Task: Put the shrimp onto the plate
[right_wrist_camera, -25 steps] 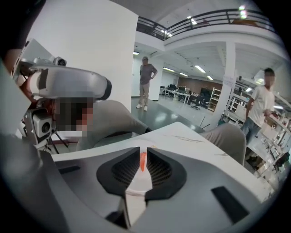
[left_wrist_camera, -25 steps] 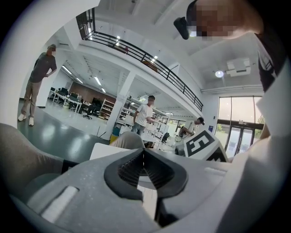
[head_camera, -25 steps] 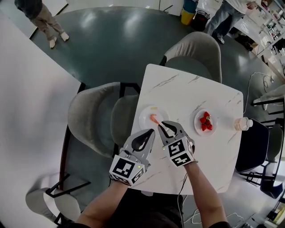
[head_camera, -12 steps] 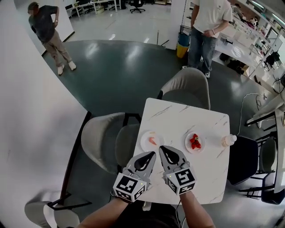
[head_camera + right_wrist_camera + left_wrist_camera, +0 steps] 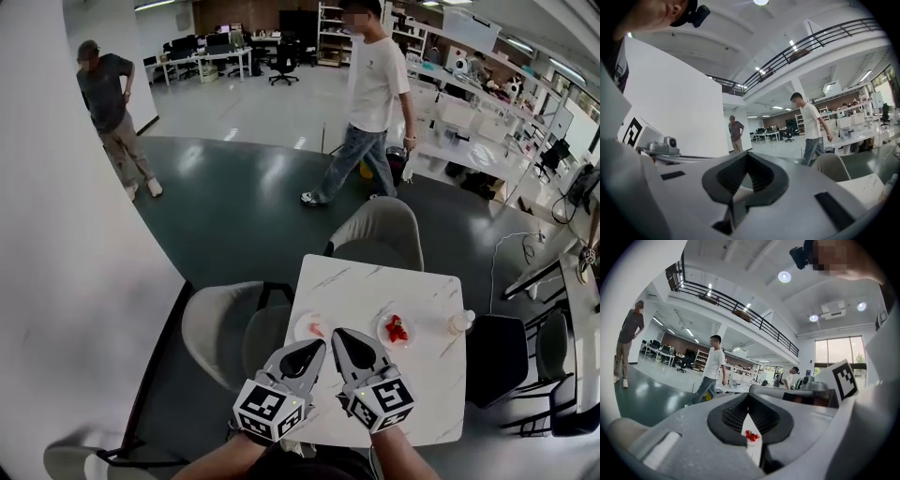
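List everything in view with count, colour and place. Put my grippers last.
table: one, white marble, centre
left plate: one, white, table's left side
shrimp: one, orange-pink, on left plate
right plate: one, white, mid-table
red food: small pile, on right plate
bottle: one, pale, table's right edge
chairs: two grey, one dark, around table
people: two, on the floor beyond
left gripper: grey, shut, empty
right gripper: grey, shut, empty

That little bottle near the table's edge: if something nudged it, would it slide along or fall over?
Probably fall over. The bottle seems to stand upright and looks taller than it is wide, so a sideways push would likely tip it. It sits close to the edge of the table, so it might then roll off.
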Available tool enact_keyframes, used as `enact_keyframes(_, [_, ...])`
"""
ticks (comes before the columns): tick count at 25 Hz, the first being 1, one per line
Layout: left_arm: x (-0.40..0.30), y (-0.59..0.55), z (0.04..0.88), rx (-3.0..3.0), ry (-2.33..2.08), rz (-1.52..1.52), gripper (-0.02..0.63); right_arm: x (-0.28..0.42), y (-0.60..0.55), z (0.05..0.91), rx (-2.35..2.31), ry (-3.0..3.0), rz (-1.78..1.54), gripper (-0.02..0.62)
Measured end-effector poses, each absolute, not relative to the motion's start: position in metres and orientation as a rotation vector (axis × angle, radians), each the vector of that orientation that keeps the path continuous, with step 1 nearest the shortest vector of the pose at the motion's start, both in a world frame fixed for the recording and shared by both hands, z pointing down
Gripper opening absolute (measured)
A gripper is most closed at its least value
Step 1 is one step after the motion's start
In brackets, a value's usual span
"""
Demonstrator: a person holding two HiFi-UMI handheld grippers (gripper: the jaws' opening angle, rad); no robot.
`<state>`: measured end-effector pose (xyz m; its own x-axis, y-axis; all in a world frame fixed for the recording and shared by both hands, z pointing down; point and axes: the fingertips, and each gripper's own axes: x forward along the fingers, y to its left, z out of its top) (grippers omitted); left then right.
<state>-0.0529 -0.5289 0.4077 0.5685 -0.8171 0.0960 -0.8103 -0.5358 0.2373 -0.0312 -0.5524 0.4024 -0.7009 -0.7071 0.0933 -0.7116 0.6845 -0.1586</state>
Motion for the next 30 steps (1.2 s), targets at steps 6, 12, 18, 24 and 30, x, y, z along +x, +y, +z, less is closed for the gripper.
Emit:
enact_keyframes(6, [-0.052, -0.515, 0.370, 2.610, -1.349, -0.080, 0.009, -0.025, -0.541, 0.363, 1.261, -2.914, 0.239, 0.002])
enact_keyframes(12, [-0.050, -0.514, 0.349, 2.636, -1.353, -0.097, 0.009, -0.025, -0.538, 0.341, 1.268, -2.939, 0.193, 0.001])
enact_keyframes(18, [-0.047, -0.515, 0.340, 2.652, -1.358, -0.128, 0.009, -0.026, -0.536, 0.336, 1.253, -2.947, 0.170, 0.000])
enact_keyframes(24, [-0.047, -0.515, 0.342, 2.644, -1.375, -0.139, 0.009, -0.026, -0.535, 0.336, 1.241, -2.945, 0.157, 0.000])
enact_keyframes(30, [-0.045, -0.520, 0.347, 2.630, -1.389, -0.142, 0.009, -0.021, -0.539, 0.341, 1.233, -2.945, 0.158, 0.000])
